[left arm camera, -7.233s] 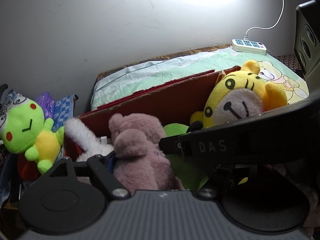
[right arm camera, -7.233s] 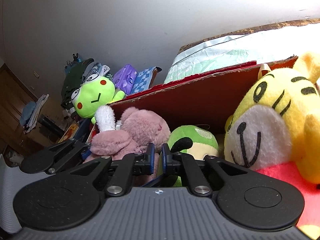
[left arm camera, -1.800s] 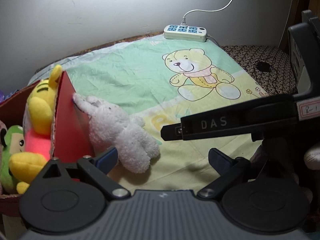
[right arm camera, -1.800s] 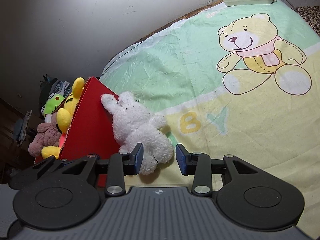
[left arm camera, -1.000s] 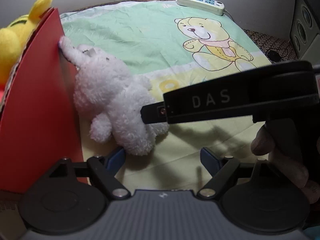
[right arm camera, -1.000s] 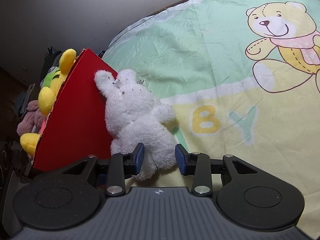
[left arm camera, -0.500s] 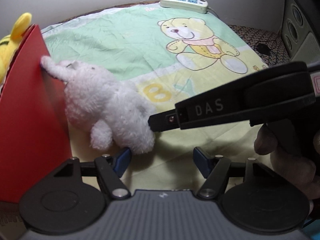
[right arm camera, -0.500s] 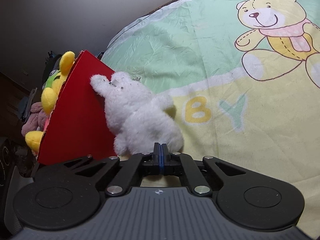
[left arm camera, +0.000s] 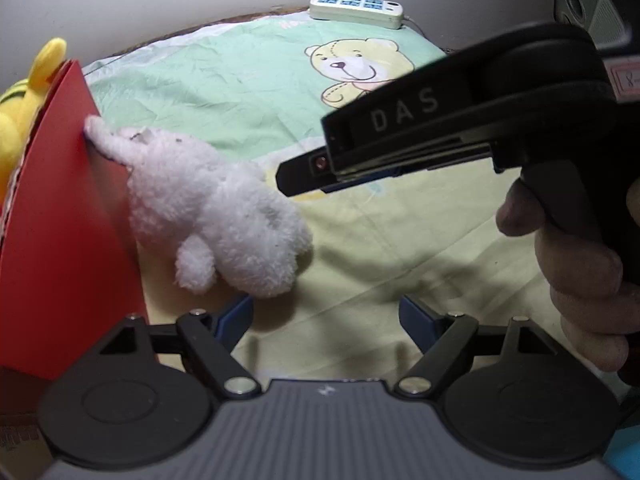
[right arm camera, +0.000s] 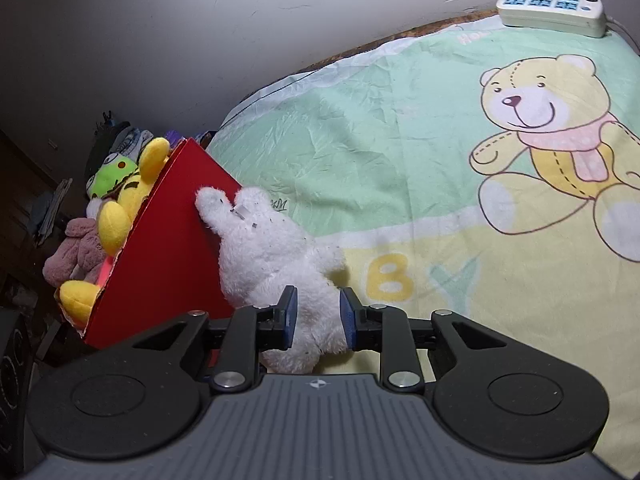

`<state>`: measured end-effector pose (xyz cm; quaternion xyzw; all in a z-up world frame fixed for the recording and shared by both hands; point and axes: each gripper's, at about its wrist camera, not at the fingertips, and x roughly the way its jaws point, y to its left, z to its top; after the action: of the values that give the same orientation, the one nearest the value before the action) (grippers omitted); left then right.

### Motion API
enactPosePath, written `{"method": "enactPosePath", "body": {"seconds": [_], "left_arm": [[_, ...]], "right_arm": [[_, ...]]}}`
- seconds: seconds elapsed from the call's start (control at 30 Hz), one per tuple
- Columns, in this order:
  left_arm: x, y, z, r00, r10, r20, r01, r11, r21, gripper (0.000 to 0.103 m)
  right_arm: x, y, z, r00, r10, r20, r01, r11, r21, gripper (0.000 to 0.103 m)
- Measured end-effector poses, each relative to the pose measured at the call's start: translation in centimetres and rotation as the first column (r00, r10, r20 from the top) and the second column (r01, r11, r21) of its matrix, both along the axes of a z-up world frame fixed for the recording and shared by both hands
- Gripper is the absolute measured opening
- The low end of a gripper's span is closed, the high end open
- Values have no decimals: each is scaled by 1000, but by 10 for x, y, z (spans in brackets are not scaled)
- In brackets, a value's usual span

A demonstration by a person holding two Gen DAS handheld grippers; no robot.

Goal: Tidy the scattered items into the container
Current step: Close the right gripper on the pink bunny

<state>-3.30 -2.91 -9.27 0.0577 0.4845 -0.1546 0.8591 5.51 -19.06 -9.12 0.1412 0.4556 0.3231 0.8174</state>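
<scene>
A white plush bunny [right arm camera: 276,252] lies on the bear-print blanket, its ears against the outer wall of the red box [right arm camera: 168,248]. It also shows in the left wrist view [left arm camera: 212,212] next to the red box [left arm camera: 60,216]. My right gripper [right arm camera: 316,316] has its blue pads on either side of the bunny's lower body, pressing into the fur. My left gripper [left arm camera: 326,320] is open and empty, just in front of the bunny. The box holds a yellow tiger plush [right arm camera: 128,196], a green frog plush [right arm camera: 108,174] and a pink plush [right arm camera: 76,252].
A white power strip [right arm camera: 552,12] with its cord lies at the blanket's far edge by the wall. A black speaker [left arm camera: 596,4] stands at the right. The right gripper's body [left arm camera: 460,120] and the hand holding it cross the left wrist view.
The right gripper, shut and empty half a second ago, has opened, moved forward and now straddles the bunny's lower body. The left gripper has opened wider and moved closer.
</scene>
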Motion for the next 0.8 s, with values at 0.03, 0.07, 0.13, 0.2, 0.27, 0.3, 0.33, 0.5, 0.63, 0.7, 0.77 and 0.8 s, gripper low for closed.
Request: {"method": "enactPosePath", "body": {"seconds": [0.03,0.07,0.13,0.2,0.27,0.3,0.33,0.5,0.63,0.7,0.77,0.8], "left_arm": [[2,0,-2,1000,12,1,-12,1000,13,83],[4,1,-3,1000,22,3,-22,999,25,84],[8,1,-6,999,40,10,-40,998,54,86],[10,1,-8,998,49,27,-51,996,74,86],[15,1,-9,998,54,38,-57,995,80,86],[18,0,-10,998,57,38,-60,995,85,86],[20,0,-11,998,57,37,-61,994,92,85],[29,2,-15,998,60,0,-60,997,47,82],[25,-7,-10,1000,7,13,-8,999,52,82],[20,-13,-8,999,-32,15,31,998,58,82],[14,-18,-4,997,-82,11,81,995,52,82],[10,-20,-3,994,-108,7,108,993,48,82]], "right_arm": [[5,5,-2,1000,16,-7,-16,1000,0,31],[9,10,-3,999,27,-17,-27,1000,3,31],[18,18,-8,998,50,-38,-49,999,15,31],[25,24,-13,997,52,-54,-51,998,23,38],[30,27,-16,995,58,-77,-54,997,51,51],[31,28,-18,993,66,-99,-59,996,68,52],[33,27,-20,991,67,-112,-58,995,80,52],[33,19,-29,978,74,-197,-45,989,144,43],[25,3,-27,975,35,-218,2,986,168,39],[20,-9,-28,969,10,-247,36,983,179,39],[12,-20,-28,966,-8,-260,56,982,179,39],[8,-26,-28,962,-19,-271,71,981,182,39]]}}
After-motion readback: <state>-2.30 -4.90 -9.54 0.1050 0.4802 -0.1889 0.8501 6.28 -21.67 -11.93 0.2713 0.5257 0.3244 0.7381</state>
